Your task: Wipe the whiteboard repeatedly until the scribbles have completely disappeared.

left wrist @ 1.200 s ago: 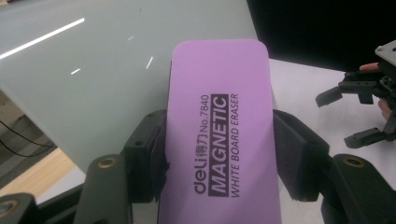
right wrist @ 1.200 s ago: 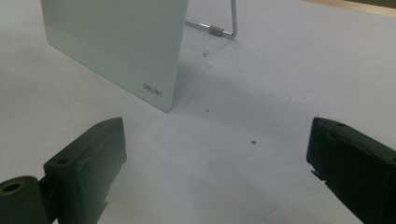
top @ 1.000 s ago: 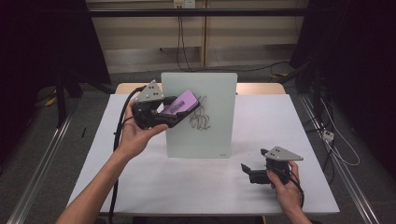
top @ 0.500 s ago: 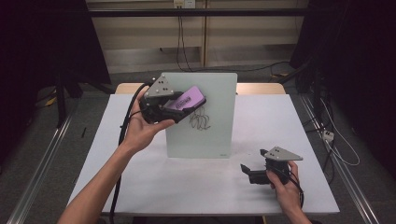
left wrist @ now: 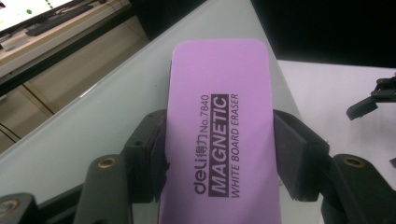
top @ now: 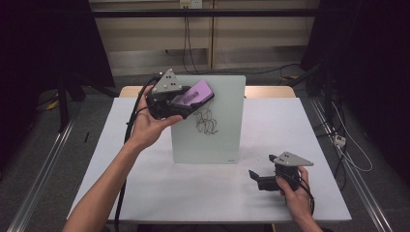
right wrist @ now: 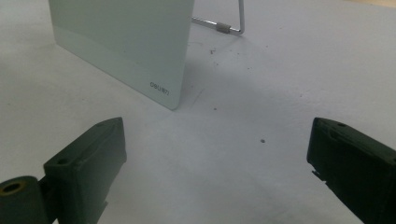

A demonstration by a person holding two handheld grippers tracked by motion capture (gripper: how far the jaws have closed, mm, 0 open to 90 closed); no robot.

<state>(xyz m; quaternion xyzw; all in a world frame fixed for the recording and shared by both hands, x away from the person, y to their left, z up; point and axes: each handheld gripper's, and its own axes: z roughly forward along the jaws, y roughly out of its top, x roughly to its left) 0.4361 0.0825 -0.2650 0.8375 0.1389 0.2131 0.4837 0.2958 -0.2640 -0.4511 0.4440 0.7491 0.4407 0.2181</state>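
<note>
Since a sec ago, my left gripper point(top: 186, 104) w/ the purple eraser point(top: 193, 94) has gone up and toward the board's top-left corner; right hand hasn't budged.

Near to far from the left gripper: its jaws are clamped on the eraser point(left wrist: 219, 140), one pad on each long side, printed face up toward the gripper's camera. Label reads "MAGNETIC WHITE BOARD ERASER". Eraser sticks out well past the pads. Directly under and ahead of it is the whiteboard point(left wrist: 93, 135), pale glassy surface; can't tell if the eraser's far end touches it. In the high view the eraser sits over the board's upper left part, w/ the black scribble point(top: 206, 121) just below and to the right of the gripper, apart from the eraser. Farther off to the right in the left gripper view, my other gripper's dark jaws show over the white table point(left wrist: 327, 88).

Right gripper point(top: 263, 180): jaws wide apart, nothing btwn them, resting low at the table point(top: 145, 183), well apart from the left one. Ahead of it stands the board's lower corner point(right wrist: 163, 88) w/ a small logo, and beyond that the board's metal wire stand point(right wrist: 233, 25).
</note>
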